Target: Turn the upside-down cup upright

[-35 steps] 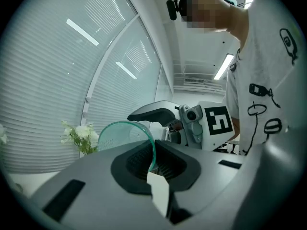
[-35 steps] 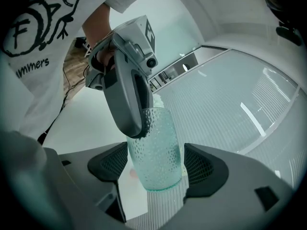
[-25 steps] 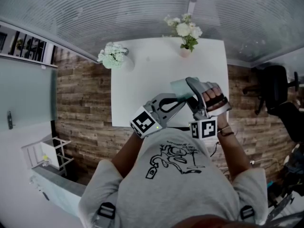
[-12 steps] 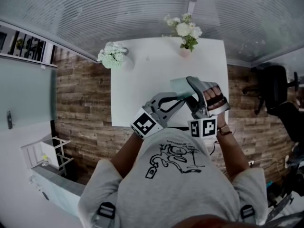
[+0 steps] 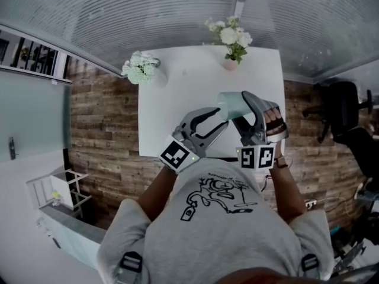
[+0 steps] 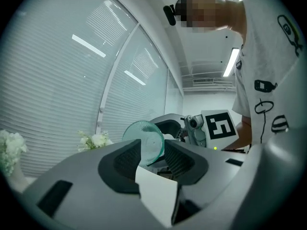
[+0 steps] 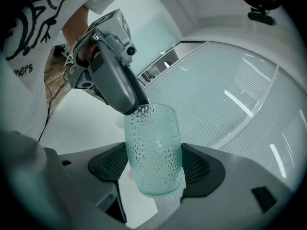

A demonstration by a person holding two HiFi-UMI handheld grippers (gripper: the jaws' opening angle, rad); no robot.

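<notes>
- now your right gripper (image 7: 156, 169) is clamped on the green dimpled cup (image 7: 153, 147), with one pad on each side of it.
- you hold the cup (image 5: 231, 105) in the air over the right half of the white table (image 5: 177, 99), close to your chest.
- your left gripper (image 6: 152, 159) has just been opening its jaws. they stand apart, the cup's round end shows between them, and the pads don't press it.
- white flowers (image 5: 232, 40) stand at the table's far edge.
</notes>
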